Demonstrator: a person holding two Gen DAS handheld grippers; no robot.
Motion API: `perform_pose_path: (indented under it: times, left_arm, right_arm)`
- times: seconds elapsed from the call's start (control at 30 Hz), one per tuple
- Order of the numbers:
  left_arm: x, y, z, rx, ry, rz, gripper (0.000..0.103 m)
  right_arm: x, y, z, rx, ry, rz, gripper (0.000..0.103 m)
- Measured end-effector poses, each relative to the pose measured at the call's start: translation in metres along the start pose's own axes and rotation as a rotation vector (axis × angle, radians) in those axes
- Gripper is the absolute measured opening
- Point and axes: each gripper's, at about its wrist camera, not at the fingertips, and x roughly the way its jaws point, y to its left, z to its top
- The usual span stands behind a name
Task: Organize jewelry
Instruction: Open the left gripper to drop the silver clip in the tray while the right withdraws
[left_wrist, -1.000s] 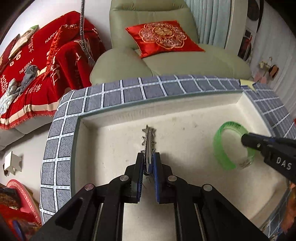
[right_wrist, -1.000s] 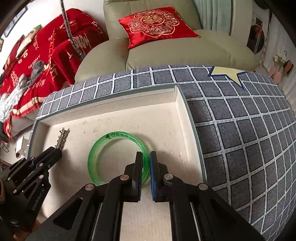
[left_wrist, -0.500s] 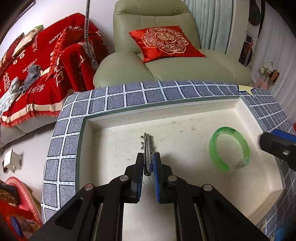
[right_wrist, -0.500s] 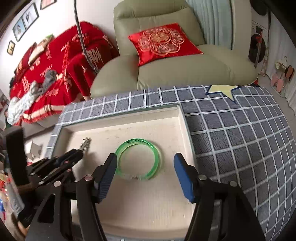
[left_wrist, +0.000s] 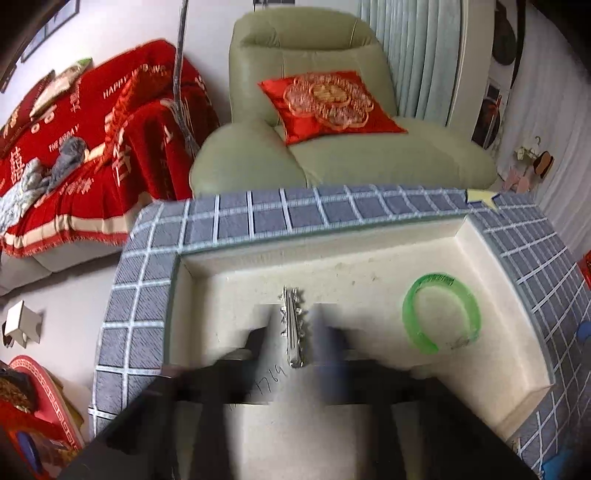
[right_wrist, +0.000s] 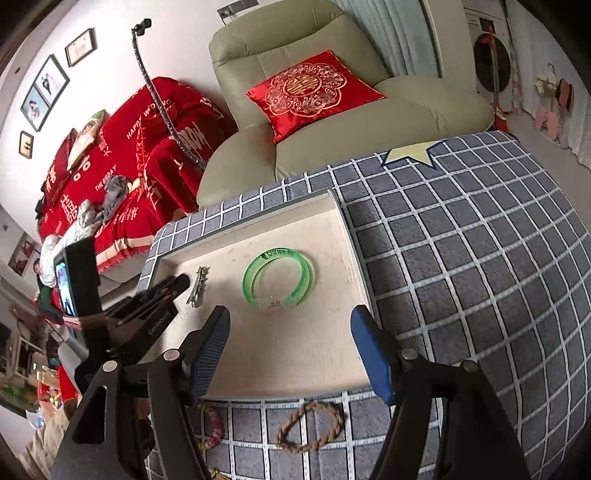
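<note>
A silver toothed hair clip (left_wrist: 293, 325) lies on the floor of the cream tray (left_wrist: 321, 243), between the blurred fingers of my left gripper (left_wrist: 295, 317). Its jaws are opening and stand clear of the clip on both sides. A green bangle (left_wrist: 436, 278) lies flat at the tray's right. In the right wrist view, my right gripper (right_wrist: 290, 317) hovers over the tray's near part, behind the bangle (right_wrist: 282, 253). Its jaws are still opening, with nothing between them. The left gripper (right_wrist: 173, 286) shows beside the clip (right_wrist: 198, 286).
The tray (right_wrist: 351, 251) sits on a blue checked cloth (right_wrist: 461, 258). A brown rope bracelet (right_wrist: 310, 426) and a beaded bracelet (right_wrist: 214, 424) lie on the cloth just in front of the tray. A green armchair (right_wrist: 332, 147) and a red-covered sofa (right_wrist: 122, 158) stand beyond.
My left jaws have parted from the hair clip, which now lies loose in the tray. My right gripper let go of the green bangle, opened wide and drew back and up.
</note>
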Motion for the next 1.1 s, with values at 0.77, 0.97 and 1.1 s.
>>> perform_pose_path:
  times: [0.77,0.97,1.1]
  left_arm:
    - [-0.112,0.031,-0.09,0.009,-0.067,-0.059,0.103]
    - [-0.12,0.041,-0.136,0.017,-0.017,-0.044,0.103]
    - [-0.114,0.04,-0.159,0.038,0.036,-0.028,0.103]
  right_arm:
    - [-0.052,-0.001,-0.062,-0.035,0.013,0.002,0.103]
    - [-0.054,0.003,-0.105,-0.088,0.063,-0.056,0.103]
    - [-0.045,0.008,-0.136,-0.113,0.117,-0.085,0.103]
